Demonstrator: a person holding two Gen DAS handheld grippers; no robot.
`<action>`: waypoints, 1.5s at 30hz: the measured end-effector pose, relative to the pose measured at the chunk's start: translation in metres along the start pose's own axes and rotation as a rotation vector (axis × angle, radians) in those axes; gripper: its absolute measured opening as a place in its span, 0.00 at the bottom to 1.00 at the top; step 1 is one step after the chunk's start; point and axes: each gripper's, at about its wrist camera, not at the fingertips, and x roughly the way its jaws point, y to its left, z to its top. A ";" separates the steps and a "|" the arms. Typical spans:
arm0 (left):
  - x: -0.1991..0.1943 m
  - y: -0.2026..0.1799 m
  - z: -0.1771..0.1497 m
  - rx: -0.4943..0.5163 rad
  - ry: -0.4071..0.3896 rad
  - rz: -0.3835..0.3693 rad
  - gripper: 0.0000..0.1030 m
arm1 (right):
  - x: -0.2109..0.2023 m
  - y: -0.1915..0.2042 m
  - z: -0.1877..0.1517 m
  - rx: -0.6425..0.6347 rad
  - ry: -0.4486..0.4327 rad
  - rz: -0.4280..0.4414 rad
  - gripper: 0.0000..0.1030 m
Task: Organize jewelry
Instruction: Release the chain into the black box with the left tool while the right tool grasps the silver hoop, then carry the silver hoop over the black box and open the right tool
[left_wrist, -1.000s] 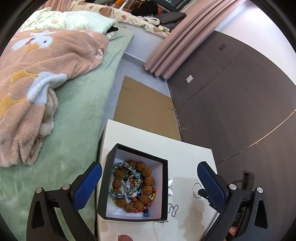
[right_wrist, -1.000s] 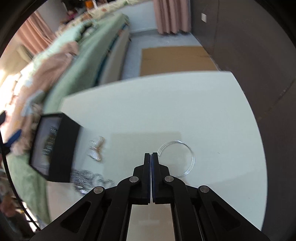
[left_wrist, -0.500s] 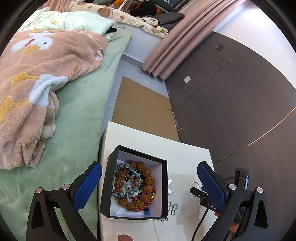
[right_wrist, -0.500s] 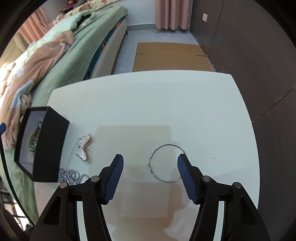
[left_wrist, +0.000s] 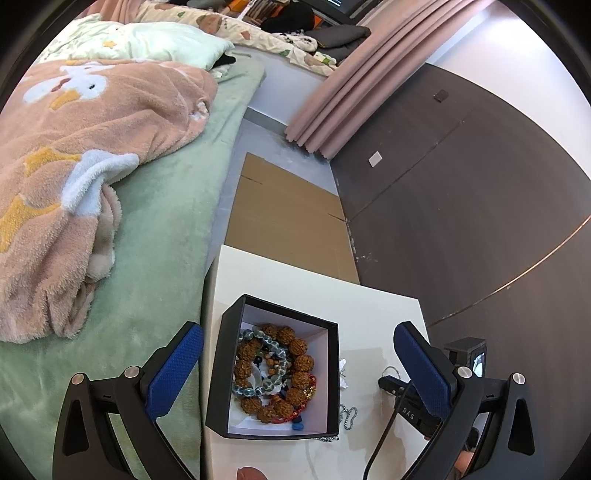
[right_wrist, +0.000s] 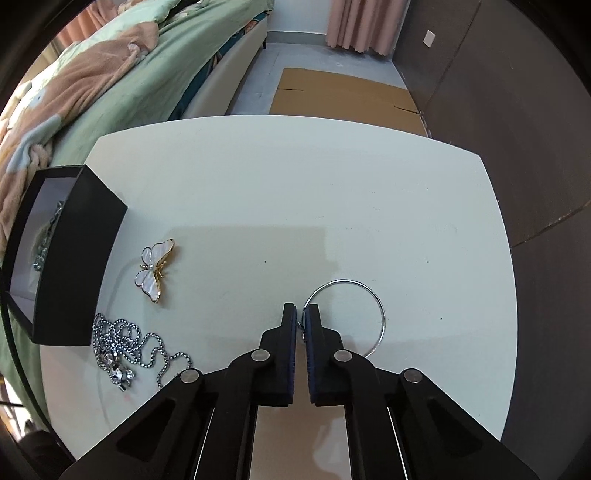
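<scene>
My left gripper (left_wrist: 297, 330) hangs open over the black jewelry box (left_wrist: 275, 304), one blue pad on each side of it. Inside the box lie brown and glassy bead bracelets (left_wrist: 275, 369). In the right wrist view my right gripper (right_wrist: 301, 308) points down at the white table (right_wrist: 295, 184). Its jaws are closing down to a thin gap, with the left edge of the silver hoop earring (right_wrist: 383, 314) pinched between the pads. A white butterfly brooch (right_wrist: 155, 269) and a silver ball-chain necklace (right_wrist: 125, 343) lie beside the box (right_wrist: 81, 254).
A green bed with a pink fleece blanket (left_wrist: 74, 166) runs along the table's left side. Flat cardboard (left_wrist: 288, 218) lies on the floor beyond the table. A dark wall (left_wrist: 461, 203) and pink curtains (left_wrist: 351, 81) stand to the right.
The right gripper, shut a second ago, opened around the hoop earring and has now closed on its left edge. The left gripper has stayed in place over the box.
</scene>
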 end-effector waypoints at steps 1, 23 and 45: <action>0.000 0.000 0.000 -0.001 0.000 0.000 1.00 | -0.001 -0.003 -0.001 0.012 0.000 0.014 0.05; -0.007 0.000 0.007 0.016 -0.031 -0.010 1.00 | -0.055 0.009 0.018 0.212 -0.219 0.545 0.03; -0.019 0.023 0.030 -0.042 -0.097 -0.010 1.00 | -0.041 0.088 0.042 0.177 -0.208 0.778 0.91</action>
